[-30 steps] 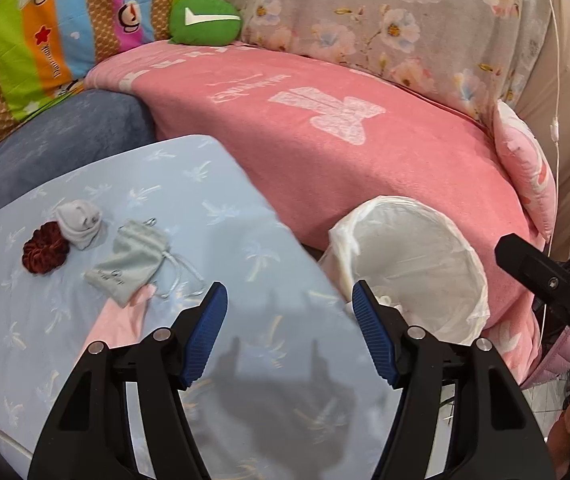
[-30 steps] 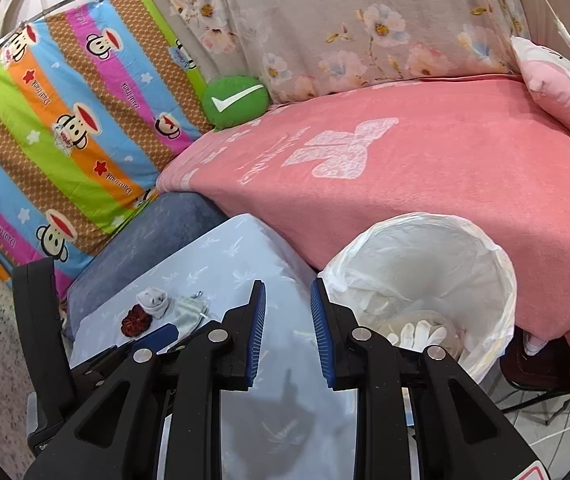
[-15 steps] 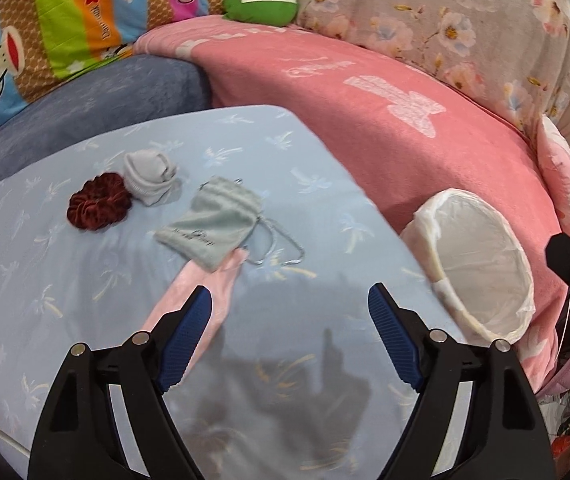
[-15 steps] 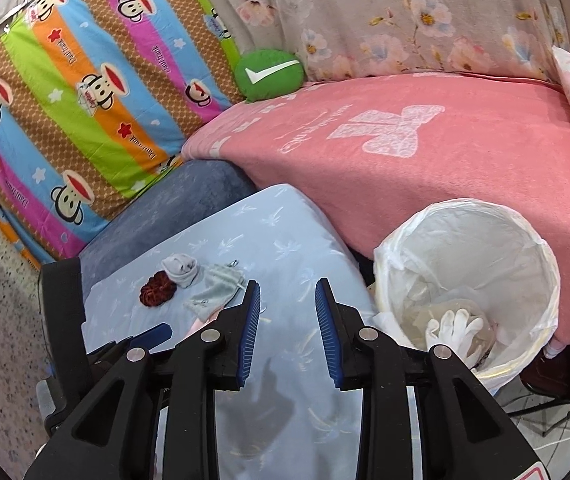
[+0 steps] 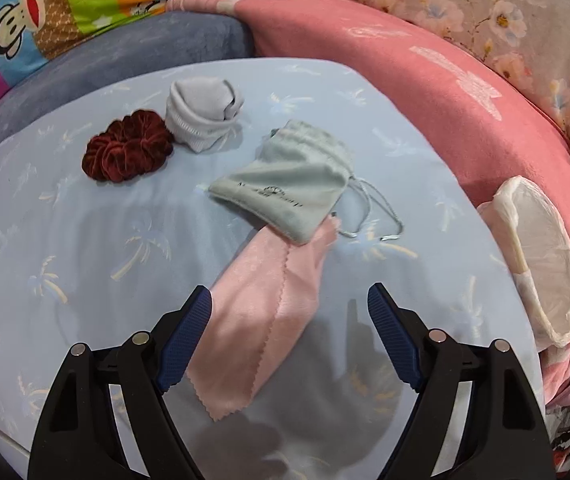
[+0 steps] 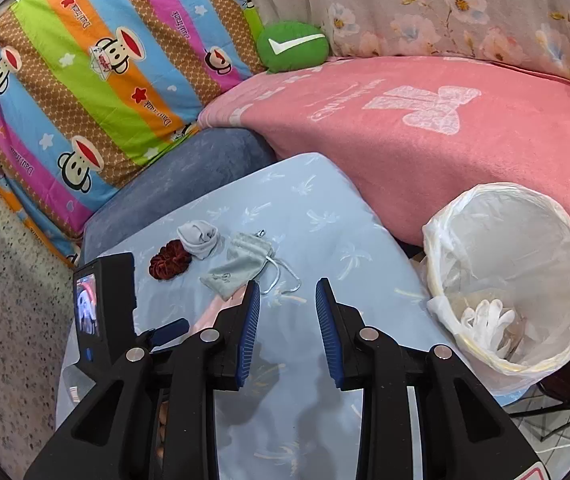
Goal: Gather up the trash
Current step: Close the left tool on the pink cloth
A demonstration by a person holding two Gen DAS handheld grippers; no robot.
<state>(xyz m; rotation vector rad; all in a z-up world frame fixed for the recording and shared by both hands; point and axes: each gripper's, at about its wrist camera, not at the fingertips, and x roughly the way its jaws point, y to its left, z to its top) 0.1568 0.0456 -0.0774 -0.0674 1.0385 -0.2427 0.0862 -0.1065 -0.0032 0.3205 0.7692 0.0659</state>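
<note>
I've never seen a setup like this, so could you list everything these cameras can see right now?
Pink cloth: one, pink, on the blue cushion, under the left gripper.
Drawstring pouch: one, grey-green, overlapping the cloth's far end.
Scrunchie: one, dark red, beside the sock.
Rolled sock: one, light grey.
Blue cushion: one, pale blue.
Bin: one, white liner, right of cushion, white gloves inside.
Pink blanket: one, behind.
Green pillow: one.
Striped bedding: multicoloured.
Left gripper: open.
Right gripper: open, empty.
</note>
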